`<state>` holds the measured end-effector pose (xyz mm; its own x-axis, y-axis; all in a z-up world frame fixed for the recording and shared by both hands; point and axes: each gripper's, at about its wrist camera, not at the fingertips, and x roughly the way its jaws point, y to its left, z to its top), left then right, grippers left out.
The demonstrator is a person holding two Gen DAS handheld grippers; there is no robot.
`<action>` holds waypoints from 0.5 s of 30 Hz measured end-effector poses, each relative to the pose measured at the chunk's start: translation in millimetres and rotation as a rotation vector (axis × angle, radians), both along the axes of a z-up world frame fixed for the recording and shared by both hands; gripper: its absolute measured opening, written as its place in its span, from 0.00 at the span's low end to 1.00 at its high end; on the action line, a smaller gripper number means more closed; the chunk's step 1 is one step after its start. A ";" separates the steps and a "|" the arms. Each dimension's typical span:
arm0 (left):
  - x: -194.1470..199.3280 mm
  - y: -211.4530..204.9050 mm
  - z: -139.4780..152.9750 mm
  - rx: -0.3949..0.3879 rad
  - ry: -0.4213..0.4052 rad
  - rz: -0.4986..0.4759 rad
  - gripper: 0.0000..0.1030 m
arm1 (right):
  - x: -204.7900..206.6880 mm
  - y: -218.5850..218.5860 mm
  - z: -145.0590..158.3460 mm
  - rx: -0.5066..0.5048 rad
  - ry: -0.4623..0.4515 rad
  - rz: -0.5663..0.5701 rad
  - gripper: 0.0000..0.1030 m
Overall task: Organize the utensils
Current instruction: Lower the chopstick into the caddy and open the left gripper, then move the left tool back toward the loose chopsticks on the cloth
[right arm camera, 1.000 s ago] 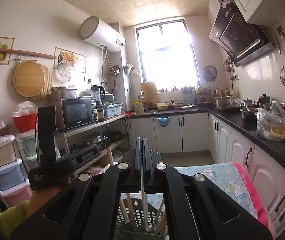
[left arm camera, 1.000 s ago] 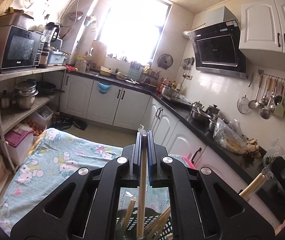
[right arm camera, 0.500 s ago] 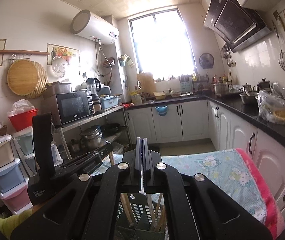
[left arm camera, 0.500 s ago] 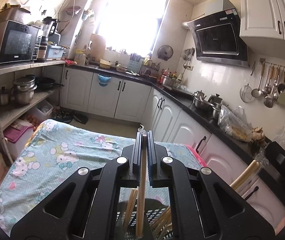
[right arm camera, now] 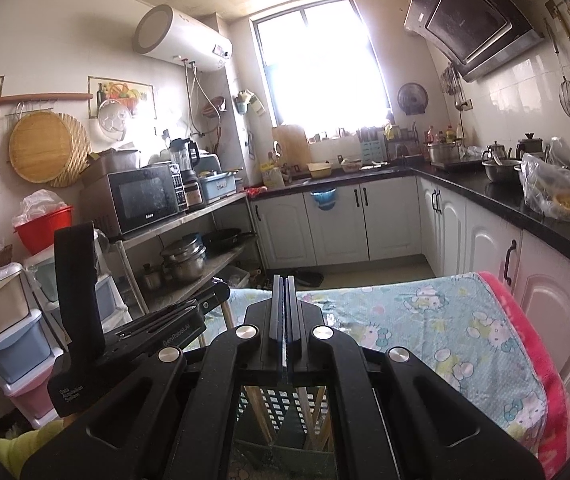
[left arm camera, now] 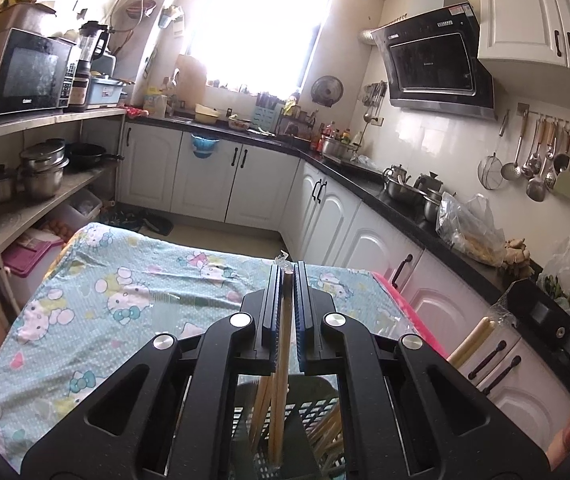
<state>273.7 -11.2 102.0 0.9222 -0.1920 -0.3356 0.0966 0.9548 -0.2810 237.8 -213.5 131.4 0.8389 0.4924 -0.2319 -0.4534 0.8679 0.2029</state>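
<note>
My left gripper [left arm camera: 287, 280] is shut on a wooden chopstick [left arm camera: 281, 364] that hangs down between the jaws into a dark slotted utensil basket [left arm camera: 317, 412] below, where several other chopsticks [left arm camera: 259, 404] stand. My right gripper [right arm camera: 283, 292] is shut, with only a thin pale strip showing between the jaws; I cannot tell what it is. It hovers over the same basket [right arm camera: 281, 404]. The left gripper's body [right arm camera: 133, 332] shows at the left of the right wrist view. A pale wooden handle [left arm camera: 471, 346] wrapped in plastic pokes up at right.
A table with a light blue cartoon cloth [left arm camera: 125, 288] and a pink edge [right arm camera: 525, 328] lies ahead. White cabinets under a black counter [left arm camera: 365, 192] run along the right. A shelf rack with a microwave [left arm camera: 25, 76] and pots [left arm camera: 43, 168] stands on the left.
Both grippers have tilted downward over the basket, so more of the table shows. The chopstick stays clamped in the left gripper. The wrapped handle at right sits higher in view.
</note>
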 end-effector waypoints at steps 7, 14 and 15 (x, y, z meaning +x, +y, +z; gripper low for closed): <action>-1.6 1.3 -5.1 0.001 0.033 -0.001 0.22 | -1.6 -2.4 -6.3 -0.005 0.033 -0.010 0.03; -8.2 4.8 -8.7 -0.012 0.056 -0.005 0.37 | -7.4 -11.7 -8.7 0.000 0.034 -0.036 0.28; -9.7 4.7 -8.5 -0.015 0.056 -0.005 0.41 | -8.5 -14.2 -9.4 0.008 0.033 -0.042 0.39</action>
<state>264.0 -6.5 93.5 0.9013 -0.2017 -0.3833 0.0849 0.9501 -0.3003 229.3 -227.7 122.0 0.8508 0.4586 -0.2564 -0.4092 0.8845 0.2242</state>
